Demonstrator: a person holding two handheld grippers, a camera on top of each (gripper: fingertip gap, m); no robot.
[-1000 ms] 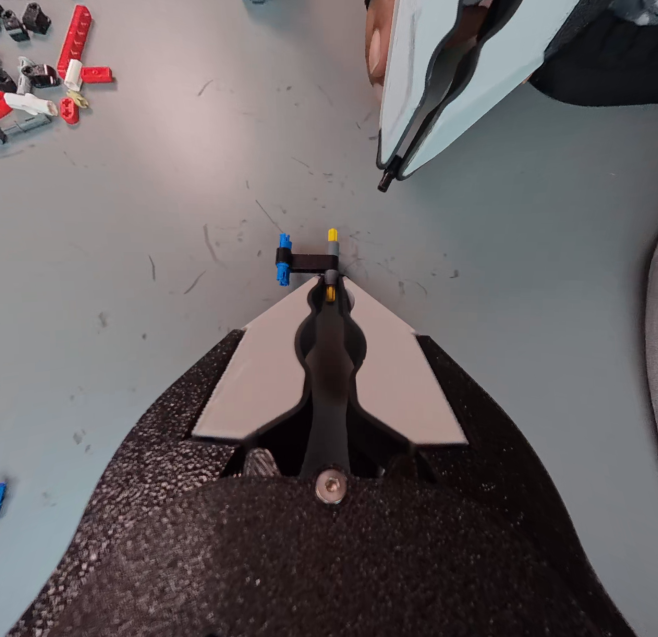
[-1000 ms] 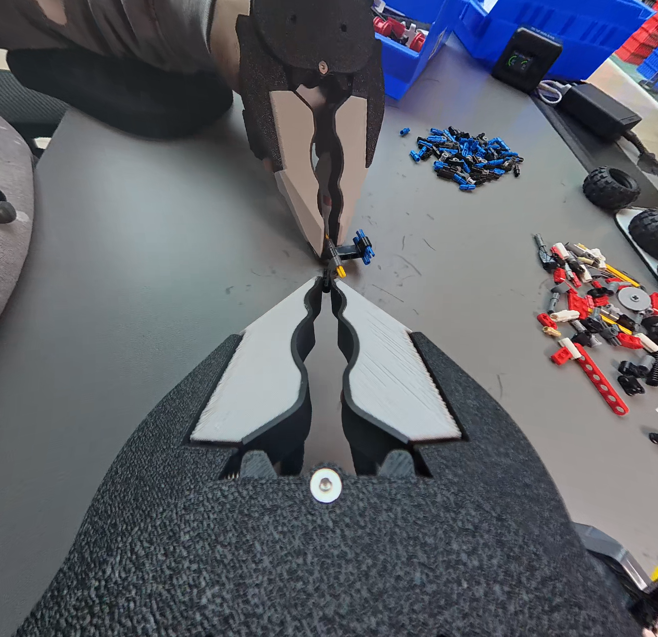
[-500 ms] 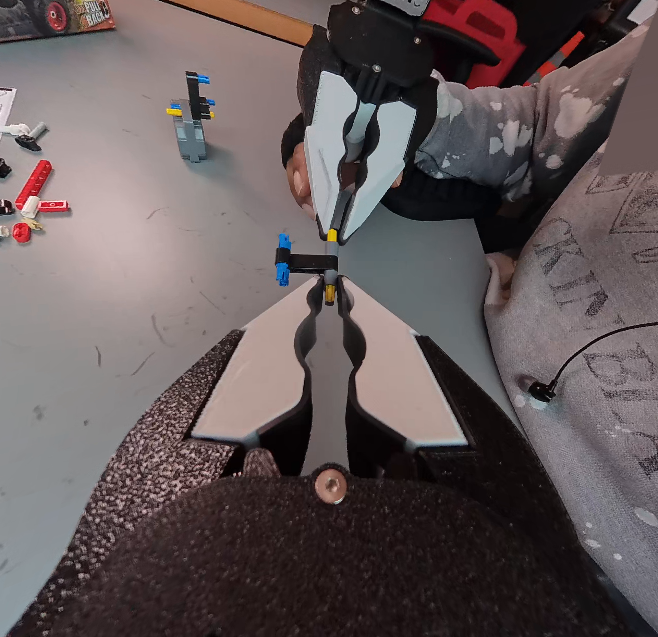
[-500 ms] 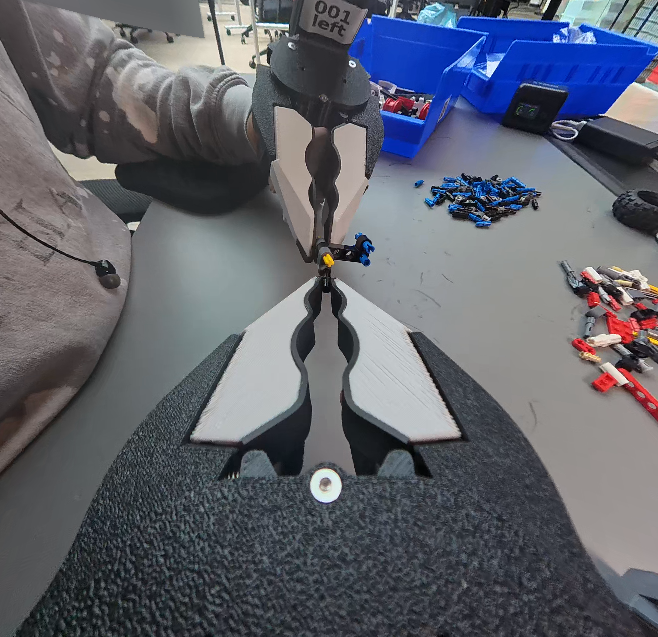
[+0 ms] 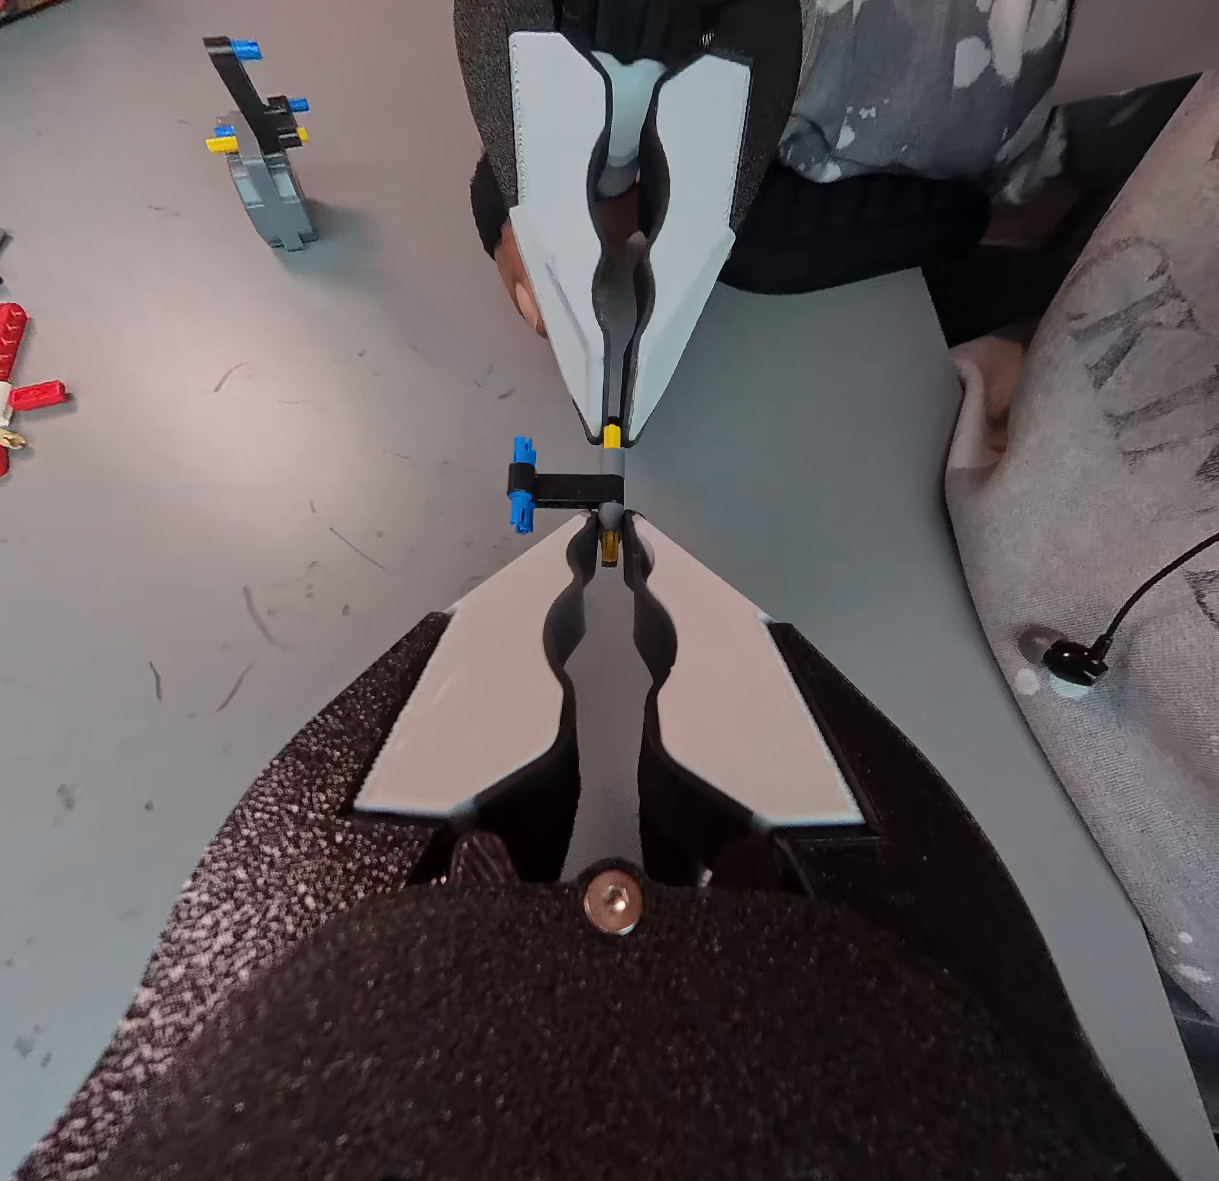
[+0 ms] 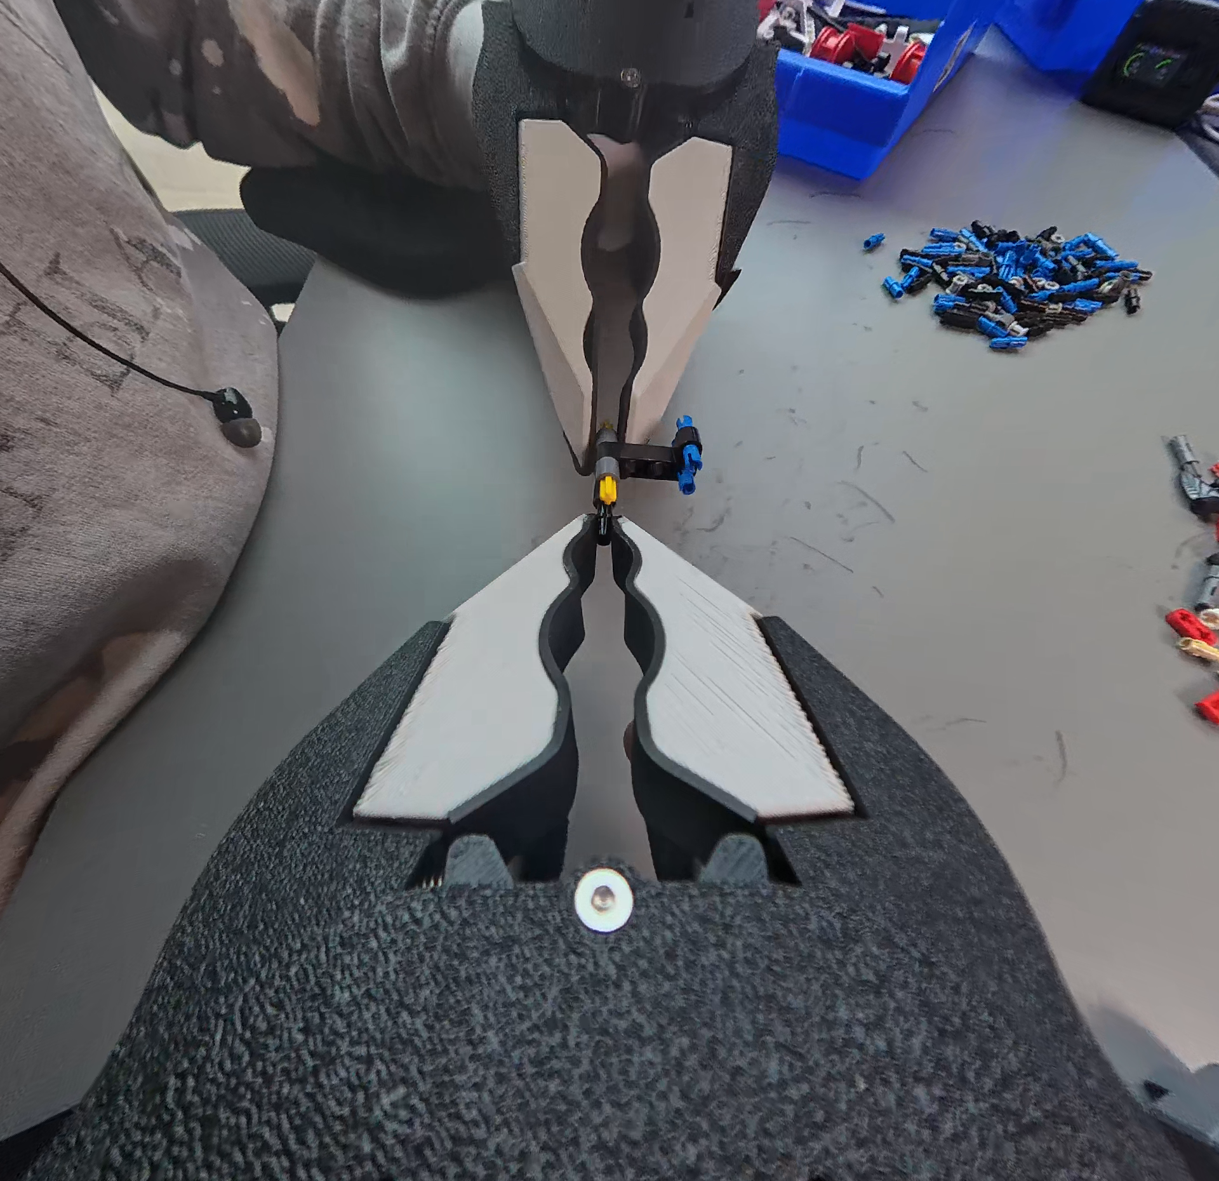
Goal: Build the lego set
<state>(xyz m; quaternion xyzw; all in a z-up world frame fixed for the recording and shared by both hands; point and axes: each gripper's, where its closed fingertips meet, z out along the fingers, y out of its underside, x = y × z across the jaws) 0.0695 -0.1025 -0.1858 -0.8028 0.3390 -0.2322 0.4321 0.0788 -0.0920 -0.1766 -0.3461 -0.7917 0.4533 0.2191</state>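
Note:
A small assembly, a short black beam [image 5: 567,486] with a blue pin [image 5: 522,483] at one end and a yellow axle [image 5: 611,437] through a grey bush at the other, is held above the grey table [image 5: 198,555]. My left gripper [image 5: 610,530] is shut on the near end of the yellow axle. My right gripper [image 6: 603,528] is shut on a small black pin [image 6: 603,522], whose tip touches the axle's free yellow end [image 6: 605,488]. The two grippers point at each other, tip to tip. The beam [image 6: 650,468] sticks out sideways.
A grey and black partial build [image 5: 264,160] stands at the far left of the left wrist view. Red loose parts [image 5: 26,391] lie by it. A pile of blue and black pins [image 6: 1016,285], blue bins [image 6: 851,94] and mixed parts [image 6: 1197,628] lie right. The person's grey sweater [image 5: 1088,489] is close. Left and right tips are no more than a few centimetres apart.
My right gripper has swung in line with the left one and closed the gap, bringing the black pin against the yellow axle end. Both grippers have lifted from the table.

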